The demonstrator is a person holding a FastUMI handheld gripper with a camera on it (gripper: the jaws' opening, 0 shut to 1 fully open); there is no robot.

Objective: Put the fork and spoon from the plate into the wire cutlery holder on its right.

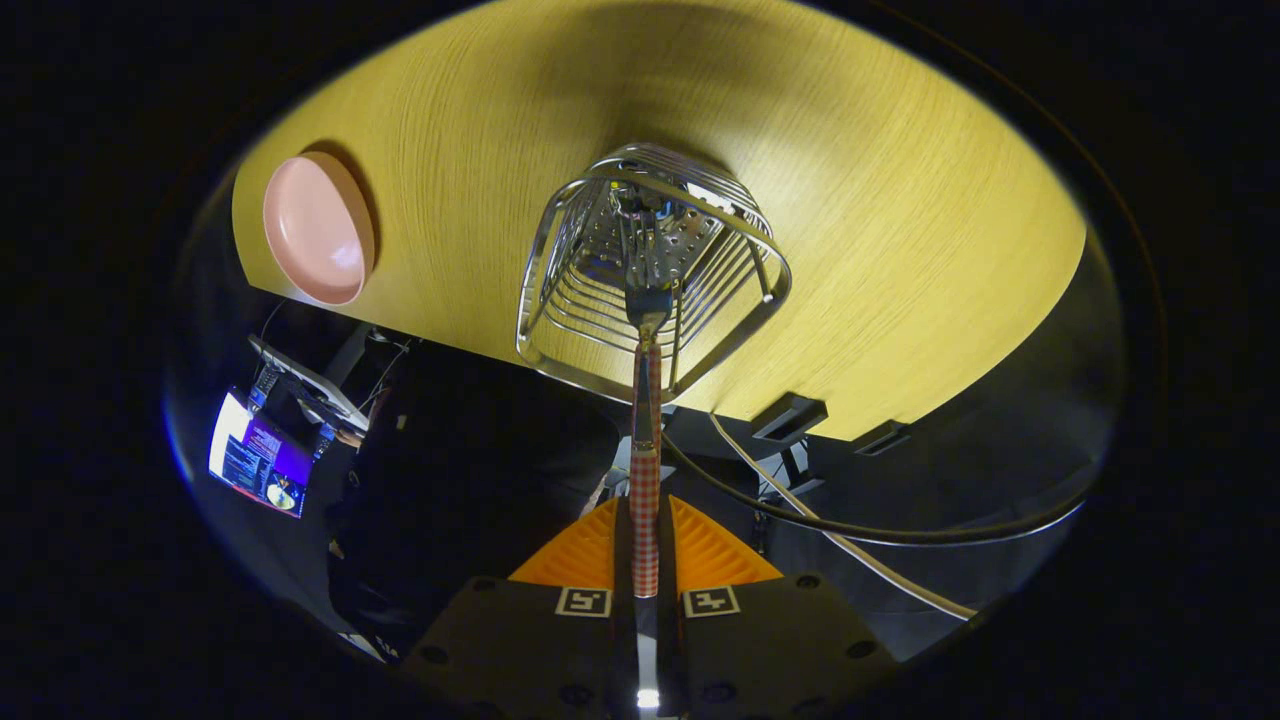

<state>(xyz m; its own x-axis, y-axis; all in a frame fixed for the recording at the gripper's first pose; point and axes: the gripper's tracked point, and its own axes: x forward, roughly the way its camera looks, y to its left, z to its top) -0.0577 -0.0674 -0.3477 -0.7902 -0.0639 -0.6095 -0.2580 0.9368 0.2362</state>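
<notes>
The tool (pixel 645 540) is clamped on the checked handle of a utensil (pixel 646 470), both fingers pressing it. Its head sits inside the wire cutlery holder (pixel 650 270) directly ahead, on the light wood-grain worktop (pixel 900 200). The pink plate (pixel 317 230) lies at ten o'clock of the holder. Cables (pixel 850 530) run beyond the worktop edge.

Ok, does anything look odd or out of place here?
Nothing stands out. The fingers are shut on a checked-handled utensil whose head dips into the upright wire cutlery holder. The pink plate sits bare beside it.
</notes>
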